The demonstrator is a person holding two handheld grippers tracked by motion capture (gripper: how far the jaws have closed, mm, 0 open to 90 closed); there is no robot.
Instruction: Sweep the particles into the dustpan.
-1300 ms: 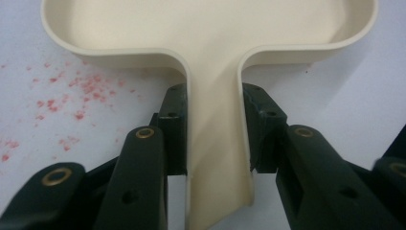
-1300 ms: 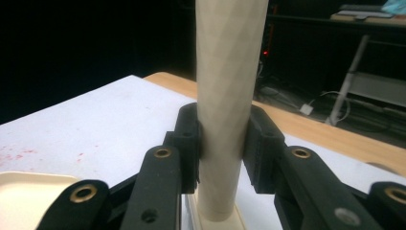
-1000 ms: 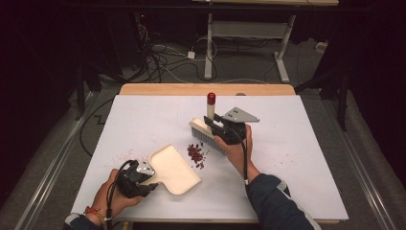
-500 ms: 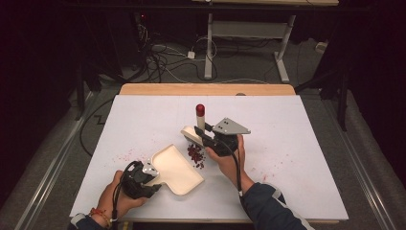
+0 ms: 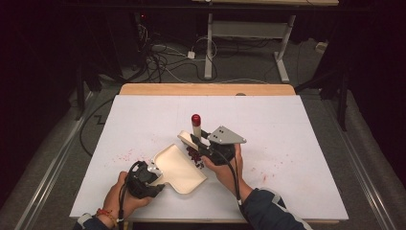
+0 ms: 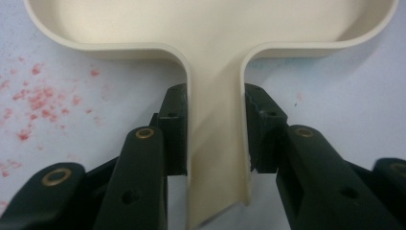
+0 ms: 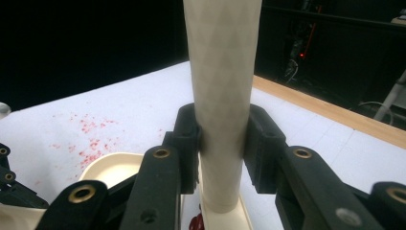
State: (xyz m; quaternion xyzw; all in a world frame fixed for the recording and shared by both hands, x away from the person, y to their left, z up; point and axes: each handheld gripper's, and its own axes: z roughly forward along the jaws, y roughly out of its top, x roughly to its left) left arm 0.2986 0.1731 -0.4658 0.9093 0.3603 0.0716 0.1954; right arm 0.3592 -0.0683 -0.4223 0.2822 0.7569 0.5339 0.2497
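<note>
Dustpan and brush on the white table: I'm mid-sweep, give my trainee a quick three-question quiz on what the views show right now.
1. True or false: the left gripper is shut on the dustpan's handle.
2. What does the right gripper hold? A) the brush by its pale handle B) a cup C) nothing
3. In the high view, where does the pile of red crumbs lie relative to the dustpan and the brush head?

Key
1. True: both pads press the handle's sides.
2. A.
3. Between them, at the pan's open edge, just in front of the brush head; fainter red specks are scattered on the table to the pan's left.
</note>
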